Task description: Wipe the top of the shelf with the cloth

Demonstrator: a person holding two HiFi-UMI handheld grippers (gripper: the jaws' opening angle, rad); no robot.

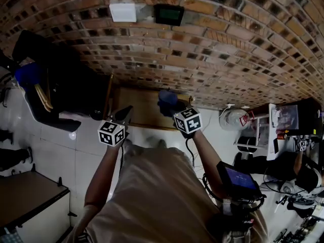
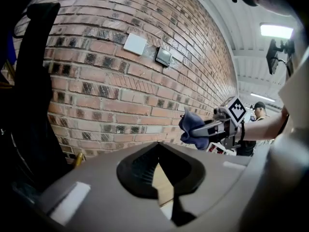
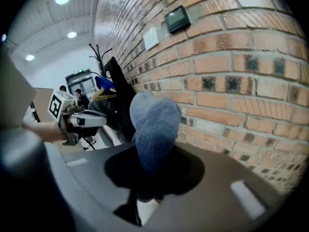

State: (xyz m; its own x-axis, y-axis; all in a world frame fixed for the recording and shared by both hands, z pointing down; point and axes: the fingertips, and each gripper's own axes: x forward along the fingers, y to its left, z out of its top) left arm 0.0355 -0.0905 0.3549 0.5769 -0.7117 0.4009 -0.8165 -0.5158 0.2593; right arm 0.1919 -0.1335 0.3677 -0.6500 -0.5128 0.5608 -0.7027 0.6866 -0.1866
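There were two grippers, the left (image 1: 127,111) and the right (image 1: 173,108), each bearing one marker cube, and one blue cloth (image 1: 166,100). One wooden shelf (image 1: 142,111) stood at one brick wall (image 1: 217,49). The wall carried two fittings, one white plate (image 1: 123,12) and one dark panel (image 1: 168,14), and one dark coat (image 1: 55,75) hung at the left.
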